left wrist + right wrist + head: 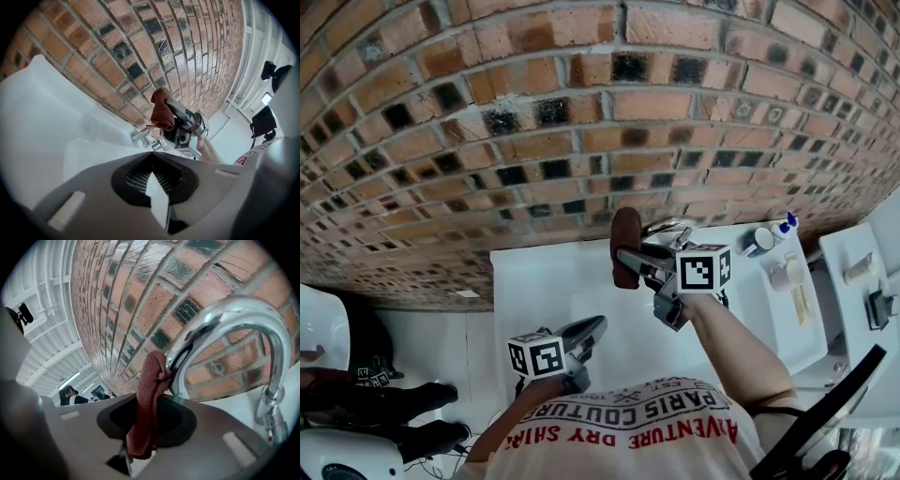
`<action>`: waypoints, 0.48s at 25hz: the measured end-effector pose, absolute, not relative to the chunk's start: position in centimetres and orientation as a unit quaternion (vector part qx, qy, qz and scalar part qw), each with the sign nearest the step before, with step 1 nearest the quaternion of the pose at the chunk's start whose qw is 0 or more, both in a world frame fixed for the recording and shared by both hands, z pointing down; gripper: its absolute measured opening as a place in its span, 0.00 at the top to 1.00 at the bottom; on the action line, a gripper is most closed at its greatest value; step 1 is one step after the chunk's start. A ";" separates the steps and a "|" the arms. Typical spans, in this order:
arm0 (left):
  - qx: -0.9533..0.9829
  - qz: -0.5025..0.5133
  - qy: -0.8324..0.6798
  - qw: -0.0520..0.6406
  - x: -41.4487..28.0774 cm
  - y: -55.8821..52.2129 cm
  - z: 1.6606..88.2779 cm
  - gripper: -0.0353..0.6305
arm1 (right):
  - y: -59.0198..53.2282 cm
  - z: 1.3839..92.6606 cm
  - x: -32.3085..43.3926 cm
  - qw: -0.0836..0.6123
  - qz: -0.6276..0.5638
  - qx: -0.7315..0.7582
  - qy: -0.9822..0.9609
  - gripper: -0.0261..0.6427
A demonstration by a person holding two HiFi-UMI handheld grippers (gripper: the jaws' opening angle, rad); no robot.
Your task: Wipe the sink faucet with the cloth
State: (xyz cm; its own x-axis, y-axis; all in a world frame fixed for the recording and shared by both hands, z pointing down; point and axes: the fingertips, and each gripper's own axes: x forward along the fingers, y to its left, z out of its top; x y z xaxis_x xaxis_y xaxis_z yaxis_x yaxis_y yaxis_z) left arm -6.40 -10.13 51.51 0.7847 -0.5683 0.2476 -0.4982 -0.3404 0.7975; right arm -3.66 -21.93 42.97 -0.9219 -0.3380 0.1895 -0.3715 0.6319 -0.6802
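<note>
Right gripper (630, 255) is clamped on the rust-red cloth (149, 404), which stands lengthwise up out of the jaws, its top seemingly touching the mouth of the chrome faucet (243, 317). In the right gripper view the faucet arches from its base at right over to left. Left gripper (592, 330), jaws pressed together on nothing, hovers over the white sink (544, 291). Brick wall (534, 112) rises behind; in the head view the right gripper hides most of the faucet.

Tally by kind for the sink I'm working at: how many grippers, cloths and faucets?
Grippers: 2, the left gripper and the right gripper
Cloths: 1, the red-brown cloth
Faucets: 1, the chrome faucet
Total: 4
</note>
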 end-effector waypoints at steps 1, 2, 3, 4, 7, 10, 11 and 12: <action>0.818 -0.038 -0.325 0.473 -6.4 -10.1 51.5 0.94 | -22.0 43.1 -3.6 0.018 0.388 0.195 -0.901 0.82; 0.818 -0.042 -0.323 0.474 -6.3 -10.1 51.4 0.94 | -22.0 43.3 -3.6 0.017 0.393 0.194 -0.899 0.82; 0.818 -0.046 -0.321 0.475 -6.3 -10.2 51.3 0.94 | -22.0 43.5 -3.6 0.018 0.395 0.196 -0.897 0.82; 0.819 -0.050 -0.319 0.475 -6.3 -10.2 51.2 0.94 | -22.1 43.7 -3.5 0.019 0.398 0.198 -0.896 0.82; 0.819 -0.048 -0.321 0.473 -6.3 -10.4 51.1 0.94 | -22.1 44.2 -3.2 0.016 0.408 0.201 -0.890 0.83; 0.818 -0.047 -0.323 0.474 -6.3 -10.3 51.3 0.94 | -22.2 44.3 -3.1 0.015 0.415 0.201 -0.887 0.83; 0.817 -0.046 -0.323 0.475 -6.3 -10.3 51.4 0.94 | -22.2 44.2 -3.1 0.015 0.415 0.201 -0.887 0.83; 0.817 -0.046 -0.322 0.476 -6.3 -10.2 51.4 0.94 | -22.2 44.2 -3.0 0.015 0.415 0.200 -0.887 0.83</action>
